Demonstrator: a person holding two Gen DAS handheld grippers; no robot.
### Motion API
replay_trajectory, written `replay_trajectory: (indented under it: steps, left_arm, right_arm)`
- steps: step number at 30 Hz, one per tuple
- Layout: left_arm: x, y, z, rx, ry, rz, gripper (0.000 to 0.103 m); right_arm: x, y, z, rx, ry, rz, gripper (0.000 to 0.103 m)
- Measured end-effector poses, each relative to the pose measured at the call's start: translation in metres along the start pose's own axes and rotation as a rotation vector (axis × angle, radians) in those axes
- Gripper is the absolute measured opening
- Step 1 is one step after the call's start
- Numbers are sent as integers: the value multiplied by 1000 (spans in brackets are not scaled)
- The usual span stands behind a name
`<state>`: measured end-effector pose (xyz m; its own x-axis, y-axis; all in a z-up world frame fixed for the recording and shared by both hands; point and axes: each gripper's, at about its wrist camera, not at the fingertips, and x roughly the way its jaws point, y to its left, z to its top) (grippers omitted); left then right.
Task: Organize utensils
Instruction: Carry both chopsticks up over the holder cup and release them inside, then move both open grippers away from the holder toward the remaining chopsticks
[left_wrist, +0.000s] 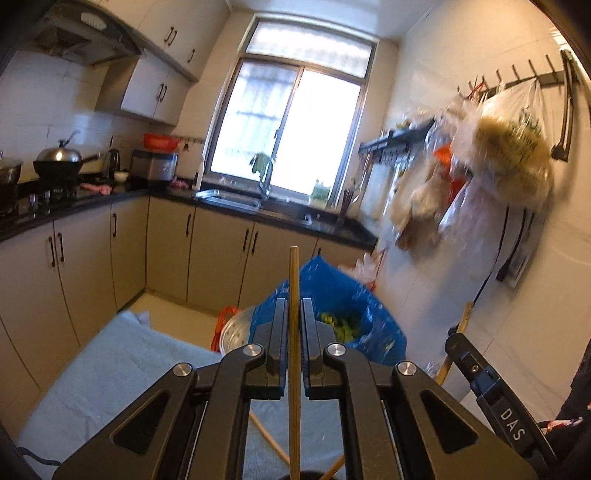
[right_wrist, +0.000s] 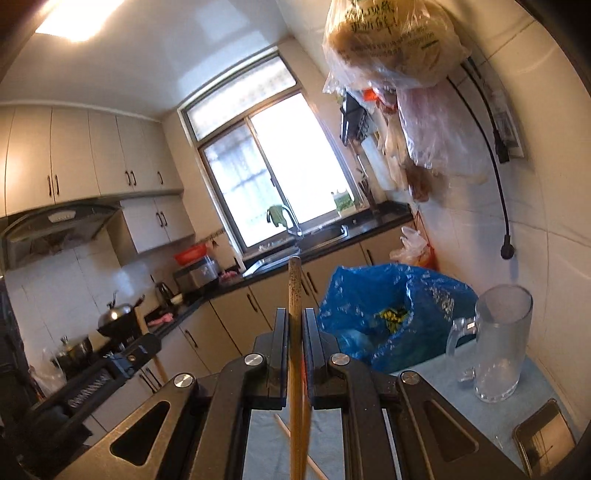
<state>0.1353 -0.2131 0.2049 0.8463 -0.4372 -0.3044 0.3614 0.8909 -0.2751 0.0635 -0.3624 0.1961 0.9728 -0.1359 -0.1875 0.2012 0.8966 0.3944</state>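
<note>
My left gripper (left_wrist: 294, 306) is shut on a wooden chopstick (left_wrist: 294, 332) that stands upright between its jaws, above a pale blue cloth (left_wrist: 110, 369). My right gripper (right_wrist: 294, 317) is shut on another wooden chopstick (right_wrist: 294, 295), also upright. More chopsticks (left_wrist: 269, 439) lie on the cloth below, and one shows under the right gripper (right_wrist: 284, 430). The right gripper shows at the right edge of the left wrist view (left_wrist: 458, 341), holding its chopstick. A clear glass mug (right_wrist: 495, 343) stands on the cloth to the right.
A blue plastic bag (right_wrist: 391, 314) with green scraps sits beyond the cloth's far edge; it also shows in the left wrist view (left_wrist: 354, 314). A metal tray (right_wrist: 543, 439) lies at the near right. Bags (left_wrist: 509, 147) hang on the right wall. Kitchen counter (left_wrist: 74, 206) runs along the left.
</note>
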Motion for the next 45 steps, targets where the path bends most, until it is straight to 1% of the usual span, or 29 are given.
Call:
replay_trajectory:
  steps: [1,4,8,9,11,12,13,14,15,16,18,20,21,22,24,27,28,31,33,34,37,38,40,42,44,45]
  left_arm:
    - [4,2,-4,-5,16,4,6]
    - [5,7,-13,-10,31,17,6]
    - [3,11,-20,-30,51,10,6]
    - [1,12,-20,-35,51,10,6]
    - [-4,13,-20,-35,49,11,7]
    - [-7,14,-20,-34,49,11,12]
    - [-11,14,-19,-33,48,12,19]
    - [-14,15,-18,-33,44,15,23]
    - [-20,17,-17,-36,34,22,30]
    - [-26,18,-16,-41,26,28,35]
    - [-41,24,-14,-57,13,41,38]
    - [-56,30,-11,-76,13,45,42]
    - [-64,33,-11,-85,13,50,47]
    - [-71,36,-11,-91,12,56,49]
    - [-89,44,-15,-98,18,75,53]
    - [-111,57,-29,-112,55,101,60]
    - [-117,61,-36,-115,76,110,61]
    - [-130,79,-68,-136,174,134,61]
    - [-135,91,-96,-152,259,143,61]
    - [-138,96,-109,-160,293,148,61]
    - [-146,108,-143,-167,363,186,61]
    - [-149,111,-154,-165,384,202,61]
    - [-154,114,-167,-163,404,219,61]
    - [-163,117,-177,-159,415,229,61]
    - [-170,118,-181,-154,418,239,61]
    - [-173,119,-183,-152,418,243,61]
  right_arm:
    - [2,-2,-5,-1,13,-3,8]
    - [4,-7,-15,1,41,-11,8]
    - [1,-11,-24,10,61,-18,8]
    - [0,-11,-26,15,61,-18,10]
    - [-3,-13,-27,25,71,-5,24]
    - [-5,-13,-27,24,69,-8,35]
    - [-9,-13,-27,17,62,-15,40]
    - [-11,-11,-26,10,61,-17,40]
    - [-14,-10,-25,5,61,-14,40]
    - [-19,-11,-24,2,63,-11,40]
    - [-28,-11,-24,-1,68,-8,41]
    - [-38,-14,-25,-7,79,-9,45]
    - [-42,-15,-26,-10,88,-12,49]
    - [-48,-17,-29,-16,107,-17,53]
    - [-56,-22,-35,-29,155,-27,56]
    - [-68,-32,-58,-56,282,-40,57]
    - [-73,-36,-71,-69,349,-36,58]
    - [-85,-44,-109,-117,504,0,58]
    - [-95,-44,-131,-172,572,44,58]
    - [-104,-41,-145,-215,613,81,56]
    - [-118,-31,-170,-281,695,159,49]
    - [-121,-28,-180,-307,723,174,48]
    - [-121,-28,-193,-326,749,166,43]
    - [-117,-31,-201,-330,770,147,42]
    - [-112,-35,-205,-344,781,108,41]
    - [-111,-37,-207,-358,771,93,41]
